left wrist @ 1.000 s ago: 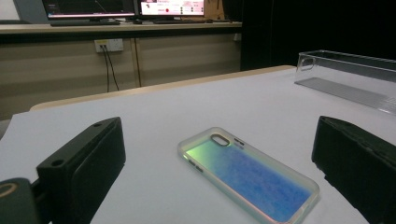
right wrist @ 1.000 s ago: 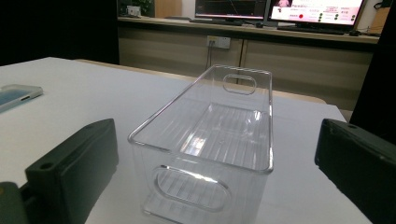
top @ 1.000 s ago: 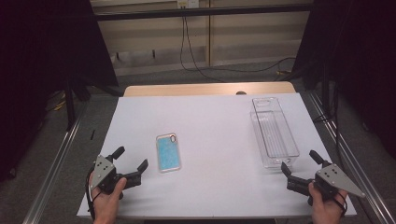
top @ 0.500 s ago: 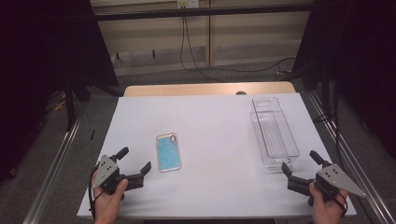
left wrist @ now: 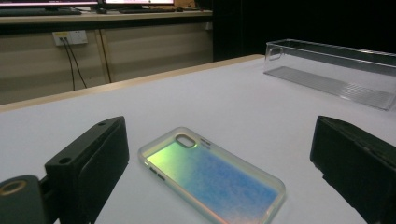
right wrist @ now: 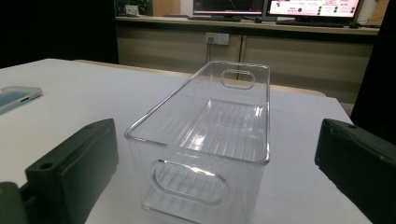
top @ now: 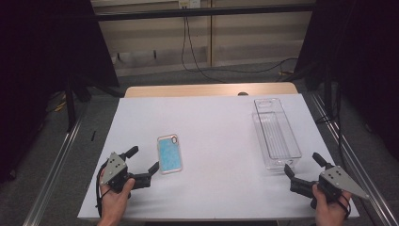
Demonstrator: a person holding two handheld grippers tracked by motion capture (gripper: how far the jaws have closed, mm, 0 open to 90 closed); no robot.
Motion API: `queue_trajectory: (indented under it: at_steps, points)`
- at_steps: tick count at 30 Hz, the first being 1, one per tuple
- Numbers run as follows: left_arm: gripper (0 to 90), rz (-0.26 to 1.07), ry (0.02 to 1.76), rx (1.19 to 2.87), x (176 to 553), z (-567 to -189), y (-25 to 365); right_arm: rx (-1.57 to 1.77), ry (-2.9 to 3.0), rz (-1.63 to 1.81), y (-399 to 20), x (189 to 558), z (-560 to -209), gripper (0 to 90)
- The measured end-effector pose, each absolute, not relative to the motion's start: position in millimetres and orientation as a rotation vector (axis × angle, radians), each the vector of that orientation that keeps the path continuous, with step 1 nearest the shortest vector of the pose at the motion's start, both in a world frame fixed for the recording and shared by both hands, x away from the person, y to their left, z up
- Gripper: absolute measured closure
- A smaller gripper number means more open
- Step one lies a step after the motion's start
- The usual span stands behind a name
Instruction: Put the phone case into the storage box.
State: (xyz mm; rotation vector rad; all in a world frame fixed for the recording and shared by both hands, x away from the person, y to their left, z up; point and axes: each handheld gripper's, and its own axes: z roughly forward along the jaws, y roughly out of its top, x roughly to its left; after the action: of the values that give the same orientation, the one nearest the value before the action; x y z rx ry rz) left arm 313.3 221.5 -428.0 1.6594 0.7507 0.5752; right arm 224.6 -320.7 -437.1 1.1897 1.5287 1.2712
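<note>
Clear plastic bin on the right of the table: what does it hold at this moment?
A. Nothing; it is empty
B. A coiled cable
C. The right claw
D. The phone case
A. The clear bin shows only its own ribbed floor in the high view and the right gripper view, while the phone case lies flat on the white table, well apart from it, in front of the left claw.

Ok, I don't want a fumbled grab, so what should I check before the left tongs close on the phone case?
1. Left tongs open: ok.
2. Iridescent blue phone case lying flat on the white table: ok.
3. Case between the jaws: not ok, it lies just ahead of them.
4. Clear plastic bin empty and upright: ok.
5. Right tongs open, near the bin's end: ok.
6. Grip firm enough on the thin edges: cannot tell.
</note>
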Motion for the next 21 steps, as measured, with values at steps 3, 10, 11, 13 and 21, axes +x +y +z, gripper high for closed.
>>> queue_trajectory:
  at_steps: [3, 10, 11, 13, 21]
  points:
    - [4.5, 0.568, 0.747, 1.665, 314.9, -427.6, 220.0, 1.193, 1.523, 1.27, -320.5, 224.6, -436.7, 0.0]
    - [5.4, 0.471, 0.716, 1.686, 320.2, -424.3, 211.6, 1.191, 1.519, 1.266, -320.2, 223.9, -436.3, 0.0]
    - [5.4, 0.47, 0.703, 1.694, 321.3, -424.8, 208.4, 1.191, 1.516, 1.269, -320.6, 223.7, -436.3, 0.0]
    - [5.3, 0.459, 0.703, 1.696, 322.4, -424.9, 207.1, 1.19, 1.516, 1.269, -320.9, 223.7, -436.3, 0.0]
    - [3.4, 0.436, 0.699, 1.664, 329.1, -422.7, 197.6, 1.186, 1.525, 1.27, -320.4, 224.1, -436.3, 0.0]
